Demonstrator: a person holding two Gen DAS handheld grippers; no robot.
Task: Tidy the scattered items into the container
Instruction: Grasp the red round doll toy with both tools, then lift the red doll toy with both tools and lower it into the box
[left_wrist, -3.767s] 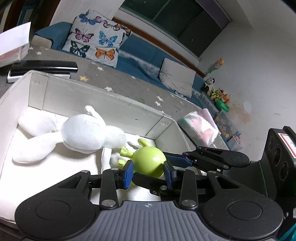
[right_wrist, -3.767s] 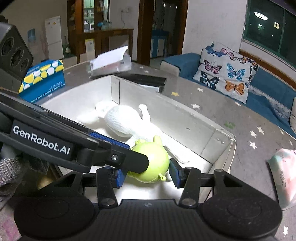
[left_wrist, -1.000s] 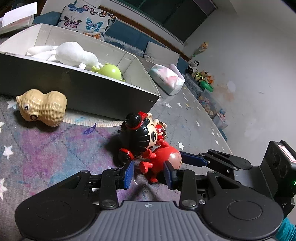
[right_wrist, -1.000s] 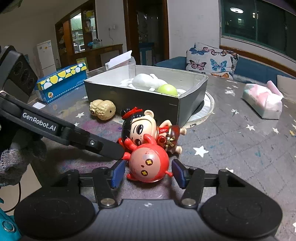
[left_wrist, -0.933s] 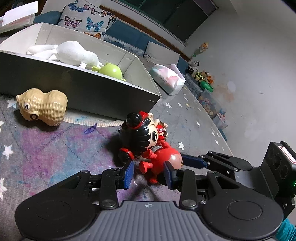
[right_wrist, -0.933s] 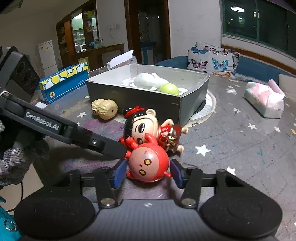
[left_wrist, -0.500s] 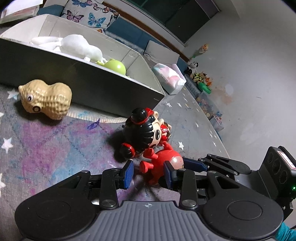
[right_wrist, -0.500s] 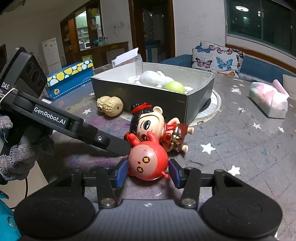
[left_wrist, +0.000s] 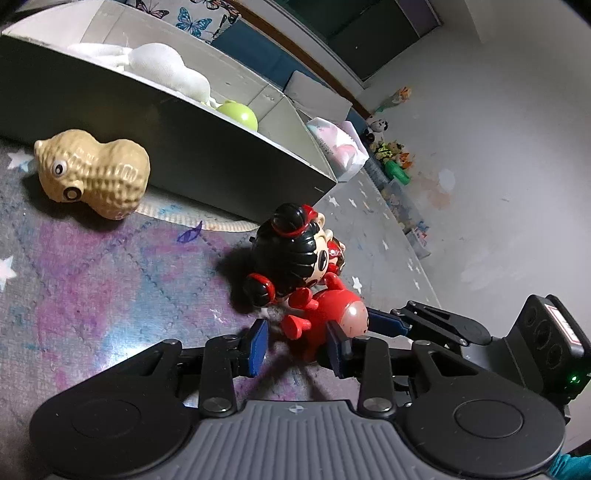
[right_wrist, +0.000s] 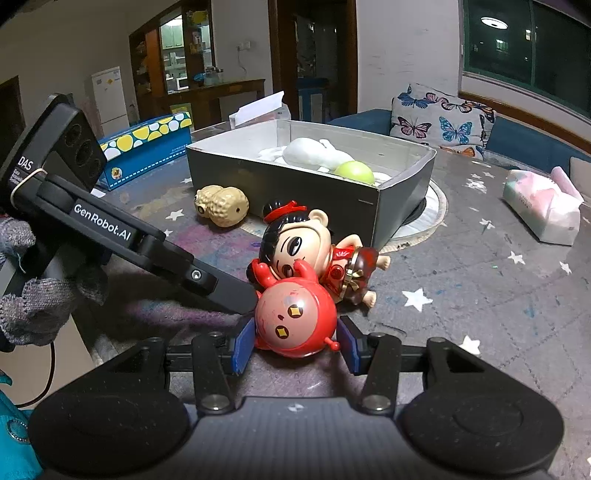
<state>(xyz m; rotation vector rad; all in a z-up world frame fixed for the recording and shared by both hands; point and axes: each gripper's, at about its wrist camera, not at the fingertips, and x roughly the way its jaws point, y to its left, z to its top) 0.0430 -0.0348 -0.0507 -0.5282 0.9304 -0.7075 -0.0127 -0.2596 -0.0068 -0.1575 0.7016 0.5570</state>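
A round red toy (right_wrist: 295, 317) lies on the starry table, touching a black-haired doll (right_wrist: 295, 243) behind it. My right gripper (right_wrist: 295, 345) is open with its blue pads either side of the red toy. My left gripper (left_wrist: 297, 345) is open too, its pads around the same red toy (left_wrist: 325, 321) from the other side, beside the doll (left_wrist: 291, 258). A tan peanut toy (left_wrist: 96, 173) lies in front of the grey container (right_wrist: 388, 199), which holds a white plush rabbit (right_wrist: 314, 151) and a green ball toy (right_wrist: 354, 171).
A tissue pack (right_wrist: 543, 210) lies at the right on the table. A blue spotted box (right_wrist: 144, 147) and a white paper box (right_wrist: 258, 110) stand behind the container. A round mat (right_wrist: 428, 218) lies under the container. Sofa and cushions lie beyond.
Both grippers left the container, where the green toy now lies, and came down to the red toy. Over the last second both crept closer, and the right pads narrowed around it.
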